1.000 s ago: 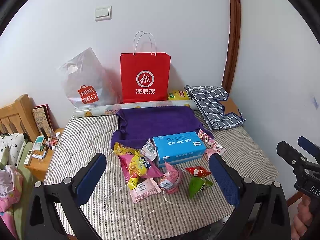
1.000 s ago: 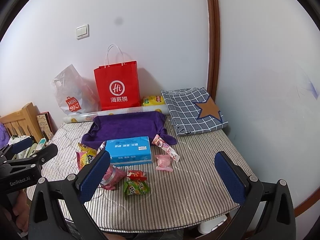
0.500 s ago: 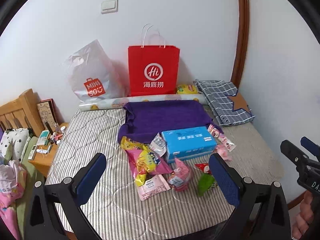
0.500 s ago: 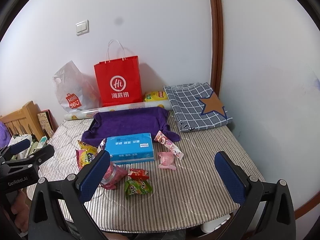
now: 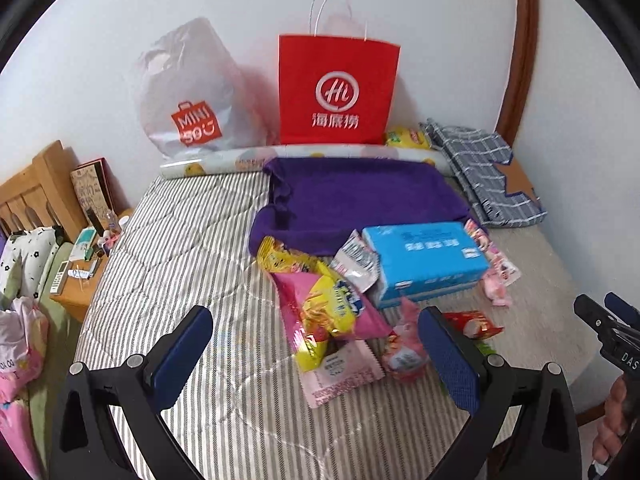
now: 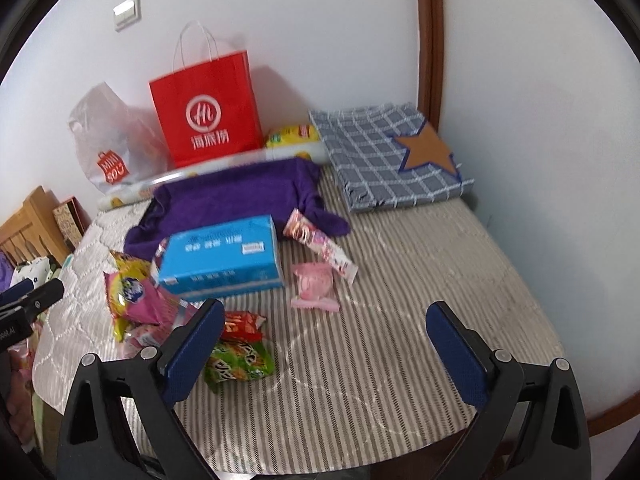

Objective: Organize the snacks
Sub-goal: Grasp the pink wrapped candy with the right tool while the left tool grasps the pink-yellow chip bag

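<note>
Several snack packets lie on a striped mattress (image 5: 180,248) around a blue tissue box (image 5: 426,258). A pink and yellow chip bag (image 5: 328,308), a pale pink wafer packet (image 5: 340,372) and a small pink packet (image 5: 404,356) lie just ahead of my left gripper (image 5: 316,356), which is open and empty. In the right wrist view, a red packet (image 6: 242,324) and a green packet (image 6: 240,362) lie beside the left finger of my right gripper (image 6: 324,354), also open and empty. A round pink sweet (image 6: 316,284) and a long pink bar (image 6: 320,242) lie further ahead.
A red paper bag (image 5: 338,92), a grey plastic Miniso bag (image 5: 188,92) and a rolled mat (image 5: 240,160) stand against the back wall. A purple towel (image 5: 360,200) and a folded checked cloth (image 5: 488,176) lie behind the snacks. A wooden bedside table (image 5: 80,280) is at left.
Both grippers have moved forward and lower toward the snacks. The left one has also swung right, so the snack pile is now between its fingers. Both stay open.
</note>
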{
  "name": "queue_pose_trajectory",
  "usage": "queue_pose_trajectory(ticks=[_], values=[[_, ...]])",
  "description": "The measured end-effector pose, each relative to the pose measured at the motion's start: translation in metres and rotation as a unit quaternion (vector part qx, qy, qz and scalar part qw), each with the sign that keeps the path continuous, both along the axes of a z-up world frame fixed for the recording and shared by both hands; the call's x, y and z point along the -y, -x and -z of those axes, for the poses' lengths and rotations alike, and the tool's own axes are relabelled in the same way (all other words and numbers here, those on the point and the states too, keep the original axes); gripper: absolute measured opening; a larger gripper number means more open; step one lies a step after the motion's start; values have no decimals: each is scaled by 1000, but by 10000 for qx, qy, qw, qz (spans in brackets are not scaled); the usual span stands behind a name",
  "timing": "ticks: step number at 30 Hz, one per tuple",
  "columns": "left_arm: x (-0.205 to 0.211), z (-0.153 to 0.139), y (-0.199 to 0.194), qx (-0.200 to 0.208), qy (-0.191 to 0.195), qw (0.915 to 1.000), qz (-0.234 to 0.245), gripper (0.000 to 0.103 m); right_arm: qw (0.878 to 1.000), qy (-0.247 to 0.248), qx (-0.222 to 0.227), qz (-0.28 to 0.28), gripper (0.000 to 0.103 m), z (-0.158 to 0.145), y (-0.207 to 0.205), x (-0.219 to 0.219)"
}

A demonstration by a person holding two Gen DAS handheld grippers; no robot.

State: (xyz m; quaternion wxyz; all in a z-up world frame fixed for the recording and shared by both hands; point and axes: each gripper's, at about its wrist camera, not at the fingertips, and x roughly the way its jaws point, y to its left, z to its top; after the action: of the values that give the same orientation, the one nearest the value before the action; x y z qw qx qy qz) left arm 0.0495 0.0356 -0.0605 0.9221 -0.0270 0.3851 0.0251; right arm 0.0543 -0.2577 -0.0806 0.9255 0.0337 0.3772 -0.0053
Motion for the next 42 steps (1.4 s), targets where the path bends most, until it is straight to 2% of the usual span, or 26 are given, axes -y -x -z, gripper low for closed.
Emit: queue_pose_trajectory(ticks=[11,16,24,27,30,31,32,42], values=[[-28,24,-37,-132,148,9997,-132,102,9988,-264,-394,-130,76,56,-57,8],[-39,31,-50,-168,139,9994,-264,102,9961,-454,-690,-300,74,80,-88,3],[-58,41,-59,-289,316,9981,-442,102,9907,-659,-1129,-379,62,114,-125,1],[-63,46,-60,-373,271,9978,-483,102,9915,-602,-1092,-374,59,119,-130,-1],[-65,50,-59,-411,274,9976,-480,102,9927,-513,-1013,-406,51,120,-132,-5],[-65,50,-58,-420,274,9976,-474,102,9929,-500,-988,-439,43,120,-131,-6],[-65,50,-57,-424,273,9976,-466,102,9931,-479,-967,-463,41,120,-131,-6],[-52,48,-52,-408,616,9973,-26,103,9933,-529,-841,-591,40,109,-109,-6]])
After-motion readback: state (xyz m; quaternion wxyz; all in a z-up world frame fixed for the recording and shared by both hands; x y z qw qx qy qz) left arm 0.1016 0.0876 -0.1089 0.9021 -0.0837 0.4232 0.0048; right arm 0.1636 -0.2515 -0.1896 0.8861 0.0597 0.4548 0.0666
